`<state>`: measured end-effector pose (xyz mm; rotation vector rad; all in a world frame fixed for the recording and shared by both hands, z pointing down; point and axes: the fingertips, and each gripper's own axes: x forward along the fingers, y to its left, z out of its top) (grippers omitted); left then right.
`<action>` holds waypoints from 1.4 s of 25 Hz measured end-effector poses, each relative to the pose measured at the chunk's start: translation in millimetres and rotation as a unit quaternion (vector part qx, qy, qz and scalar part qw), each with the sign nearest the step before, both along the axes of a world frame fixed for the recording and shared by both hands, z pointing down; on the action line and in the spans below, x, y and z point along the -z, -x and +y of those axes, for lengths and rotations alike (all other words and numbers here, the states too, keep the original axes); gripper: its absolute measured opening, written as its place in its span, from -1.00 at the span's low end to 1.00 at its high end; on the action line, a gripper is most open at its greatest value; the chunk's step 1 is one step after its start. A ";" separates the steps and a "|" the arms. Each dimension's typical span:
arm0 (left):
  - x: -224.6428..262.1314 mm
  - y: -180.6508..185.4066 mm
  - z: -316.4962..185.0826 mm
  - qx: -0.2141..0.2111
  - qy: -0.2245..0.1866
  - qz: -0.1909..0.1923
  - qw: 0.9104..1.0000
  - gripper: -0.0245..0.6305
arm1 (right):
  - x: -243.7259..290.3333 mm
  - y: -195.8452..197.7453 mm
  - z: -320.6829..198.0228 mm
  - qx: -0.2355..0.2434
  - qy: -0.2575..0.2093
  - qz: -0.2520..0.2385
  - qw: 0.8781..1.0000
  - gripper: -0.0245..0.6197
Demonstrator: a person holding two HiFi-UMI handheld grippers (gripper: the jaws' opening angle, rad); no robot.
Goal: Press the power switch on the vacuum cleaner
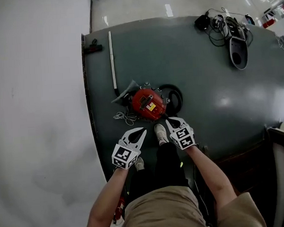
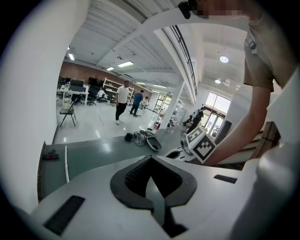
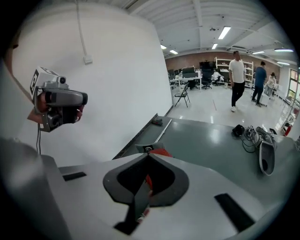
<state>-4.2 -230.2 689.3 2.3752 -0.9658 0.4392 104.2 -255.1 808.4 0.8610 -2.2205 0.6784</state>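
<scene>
Red vacuum cleaner [image 1: 148,103] low on the grey floor [image 1: 202,83], just ahead of a white shoe [image 1: 160,133], with a black hose [image 1: 174,98] curled at its right side. Left gripper [image 1: 141,130] and right gripper [image 1: 170,120] near its front edge, one to each side of the shoe. Both with jaws closed tip to tip, gripping nothing.

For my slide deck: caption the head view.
Shut left gripper and shut right gripper held before the red vacuum cleaner.
</scene>
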 end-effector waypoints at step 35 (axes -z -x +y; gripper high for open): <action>-289.9 -10.3 2.2 -0.015 0.249 -0.025 0.968 -0.92 | -370.3 44.3 -23.6 0.105 0.165 0.183 0.963 -0.90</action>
